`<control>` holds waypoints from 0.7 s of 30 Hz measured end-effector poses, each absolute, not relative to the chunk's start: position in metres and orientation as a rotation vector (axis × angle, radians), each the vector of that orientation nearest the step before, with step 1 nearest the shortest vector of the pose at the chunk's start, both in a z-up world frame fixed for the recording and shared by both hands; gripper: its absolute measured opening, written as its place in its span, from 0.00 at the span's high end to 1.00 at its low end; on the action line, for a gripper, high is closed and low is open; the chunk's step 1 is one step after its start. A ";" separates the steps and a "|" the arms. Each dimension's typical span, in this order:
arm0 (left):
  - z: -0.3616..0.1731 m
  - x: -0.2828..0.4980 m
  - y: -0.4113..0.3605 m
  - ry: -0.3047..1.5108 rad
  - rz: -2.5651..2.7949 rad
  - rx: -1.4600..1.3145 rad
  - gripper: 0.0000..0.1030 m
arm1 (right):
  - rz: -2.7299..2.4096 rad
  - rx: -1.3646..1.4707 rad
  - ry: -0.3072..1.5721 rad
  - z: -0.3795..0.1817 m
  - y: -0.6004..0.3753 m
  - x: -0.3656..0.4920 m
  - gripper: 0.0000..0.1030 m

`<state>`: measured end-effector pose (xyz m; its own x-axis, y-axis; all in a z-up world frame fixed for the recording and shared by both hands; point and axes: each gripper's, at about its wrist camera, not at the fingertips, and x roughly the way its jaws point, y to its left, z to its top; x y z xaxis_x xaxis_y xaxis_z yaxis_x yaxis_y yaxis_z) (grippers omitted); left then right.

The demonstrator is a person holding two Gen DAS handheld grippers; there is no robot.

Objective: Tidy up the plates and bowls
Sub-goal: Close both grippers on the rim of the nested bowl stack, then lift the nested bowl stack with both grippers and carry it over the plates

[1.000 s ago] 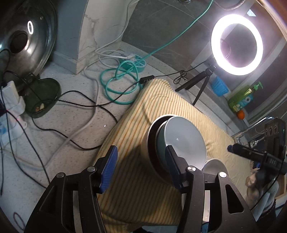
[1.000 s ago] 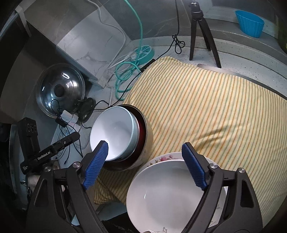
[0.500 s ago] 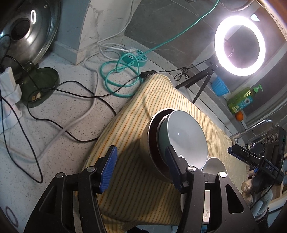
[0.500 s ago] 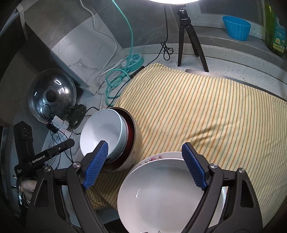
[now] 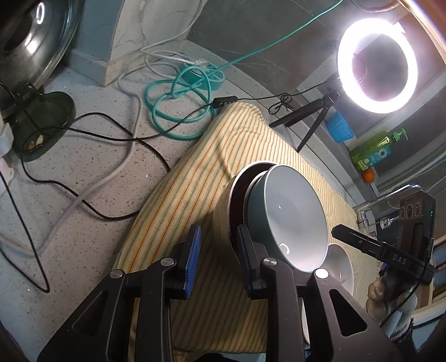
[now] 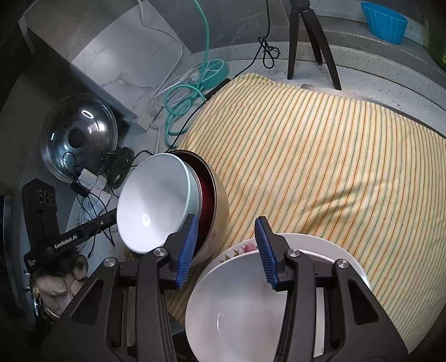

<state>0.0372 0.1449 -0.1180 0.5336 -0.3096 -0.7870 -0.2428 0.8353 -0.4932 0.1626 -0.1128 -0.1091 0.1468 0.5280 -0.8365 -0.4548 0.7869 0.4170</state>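
Note:
On the yellow striped cloth (image 6: 320, 156) stands a cream bowl (image 5: 223, 211) with a dark red inside, and a grey-blue bowl (image 5: 292, 211) leans nested in it. My left gripper (image 5: 220, 256) is low at this stack's near side with its jaws closing. The cream wall lies between the pads, and cloth still shows beside the left pad. In the right wrist view a white bowl (image 6: 245, 312) rests on a flowered plate (image 6: 239, 249). My right gripper (image 6: 227, 250) hangs over their far rim, jaws closing, with no pad pressing on anything.
A lit ring light (image 5: 376, 65) on a black tripod (image 6: 309, 41) stands behind the cloth. A teal cable coil (image 5: 178, 108), black and white cords and a steel lid (image 6: 78, 136) crowd the counter to the left. A blue cup (image 6: 384, 21) and a green bottle (image 5: 373, 153) sit at the back.
Both grippers have sunk closer to the dishes. The jaws of both have narrowed markedly in the last half second. The bowls and the plate have stayed put.

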 end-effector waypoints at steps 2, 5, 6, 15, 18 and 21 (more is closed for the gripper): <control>-0.119 0.039 0.144 1.031 -0.049 -0.609 0.79 | 0.714 0.078 1.251 -0.113 -0.111 0.164 0.60; -0.121 0.041 0.143 1.039 -0.050 -0.607 0.80 | 0.724 0.068 1.260 -0.116 -0.106 0.164 0.61; -0.122 0.042 0.143 1.042 -0.053 -0.608 0.82 | 0.726 0.059 1.263 -0.117 -0.103 0.164 0.62; -0.129 0.047 0.141 1.055 -0.067 -0.615 0.85 | 0.743 0.047 1.308 -0.130 -0.092 0.165 0.81; -0.128 0.048 0.139 1.054 -0.074 -0.607 0.88 | 0.752 0.067 1.316 -0.130 -0.092 0.166 0.86; -0.127 0.048 0.137 1.055 -0.079 -0.592 0.91 | 0.748 0.057 1.313 -0.129 -0.091 0.166 0.86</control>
<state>0.0484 0.1371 -0.1271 0.5055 -0.3370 -0.7943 -0.2149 0.8424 -0.4942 0.1661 -0.0908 -0.1291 0.0600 0.5244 -0.8493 -0.4632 0.7684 0.4417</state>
